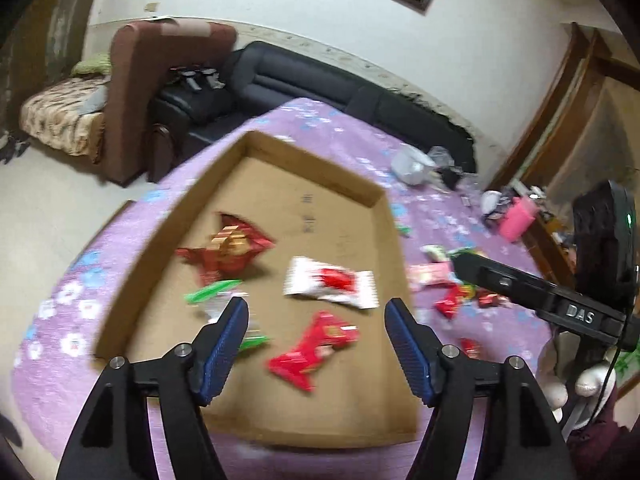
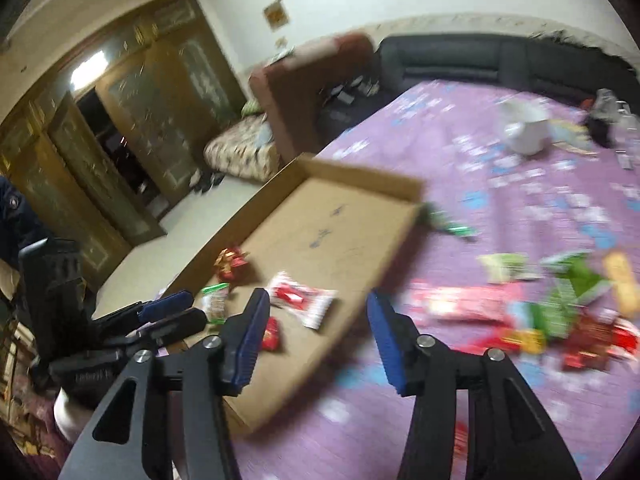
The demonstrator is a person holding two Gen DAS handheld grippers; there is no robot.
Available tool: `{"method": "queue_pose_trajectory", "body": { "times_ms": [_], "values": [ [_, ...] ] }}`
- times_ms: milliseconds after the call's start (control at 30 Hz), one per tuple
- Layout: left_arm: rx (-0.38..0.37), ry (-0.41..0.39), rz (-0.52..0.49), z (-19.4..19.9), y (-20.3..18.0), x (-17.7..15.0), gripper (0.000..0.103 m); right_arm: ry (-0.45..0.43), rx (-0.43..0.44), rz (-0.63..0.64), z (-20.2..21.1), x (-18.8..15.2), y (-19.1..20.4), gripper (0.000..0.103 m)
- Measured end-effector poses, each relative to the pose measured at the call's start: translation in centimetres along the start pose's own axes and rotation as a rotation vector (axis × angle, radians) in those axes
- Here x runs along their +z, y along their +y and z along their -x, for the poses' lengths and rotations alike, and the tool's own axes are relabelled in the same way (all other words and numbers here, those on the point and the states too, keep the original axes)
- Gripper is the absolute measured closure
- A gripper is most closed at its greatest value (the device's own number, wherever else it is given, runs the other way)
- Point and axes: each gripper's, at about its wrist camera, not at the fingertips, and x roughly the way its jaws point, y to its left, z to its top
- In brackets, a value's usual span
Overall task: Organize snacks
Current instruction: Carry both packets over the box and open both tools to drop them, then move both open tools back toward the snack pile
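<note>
Both tools are spread and empty. The left gripper (image 1: 316, 316) hangs over the cardboard tray (image 1: 312, 152), the right gripper (image 2: 318, 308) over its edge. It should settle first, then pinch one packet across its short side. The white packet (image 1: 332, 282) lies flat in the tray, long axis left-right; more snacks (image 2: 520, 312) wait beyond on the purple cloth (image 2: 520, 184).

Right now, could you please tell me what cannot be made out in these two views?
- Loose snack pile on the purple cloth, right wrist view: motion blur hides the count and kinds.
- Print on the white and red packet, left wrist view: blurred.
- Green packet in the cardboard tray, left wrist view: partly behind the left claw's finger.
- Both claws: open, empty.
</note>
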Motion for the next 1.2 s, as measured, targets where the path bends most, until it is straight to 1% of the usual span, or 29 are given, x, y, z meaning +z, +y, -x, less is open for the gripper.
{"method": "queue_pose_trajectory", "body": {
  "times_ms": [133,200,267,367,467,567,833,900,933,1067,1200],
  "values": [
    [-0.105,0.012,-0.030,-1.1,-3.4,0.6,0.029,-0.082,-0.074,-0.066,5.6,-1.9,-5.6,0.046],
    [-0.141,0.023,-0.058,-1.9,-5.2,0.9,0.028,-0.119,-0.124,-0.119,7.9,-3.2,-9.2,0.046],
    [-0.168,0.038,-0.083,-2.7,-6.9,1.2,0.028,-0.139,-0.156,-0.167,9.2,-4.2,-12.0,0.046],
    [-0.189,0.071,-0.122,-4.6,-9.3,1.5,0.028,-0.159,-0.159,-0.253,10.2,-5.5,-16.1,0.046],
    [-0.187,0.112,-0.141,-6.5,-11.0,1.9,0.028,-0.176,-0.138,-0.315,10.3,-6.1,-18.5,0.046],
    [-0.176,0.145,-0.162,-8.3,-12.0,1.9,0.029,-0.155,-0.112,-0.328,9.6,-6.5,-19.4,0.046],
    [-0.191,0.186,-0.158,-10.5,-12.4,1.9,0.028,-0.141,-0.133,-0.275,9.1,-7.1,-19.0,0.046],
    [-0.202,0.196,-0.147,-10.7,-12.5,1.8,0.025,-0.143,-0.130,-0.279,9.1,-7.1,-19.1,0.046],
    [-0.200,0.196,-0.143,-10.7,-12.6,1.9,0.022,-0.146,-0.131,-0.282,9.1,-7.2,-19.2,0.046],
    [-0.203,0.185,-0.144,-10.5,-13.0,1.8,0.022,-0.153,-0.126,-0.289,9.4,-7.2,-19.3,0.046],
    [-0.215,0.128,-0.153,-8.4,-13.9,1.8,0.022,-0.148,-0.127,-0.283,9.4,-7.3,-19.2,0.046]
  ]
}}
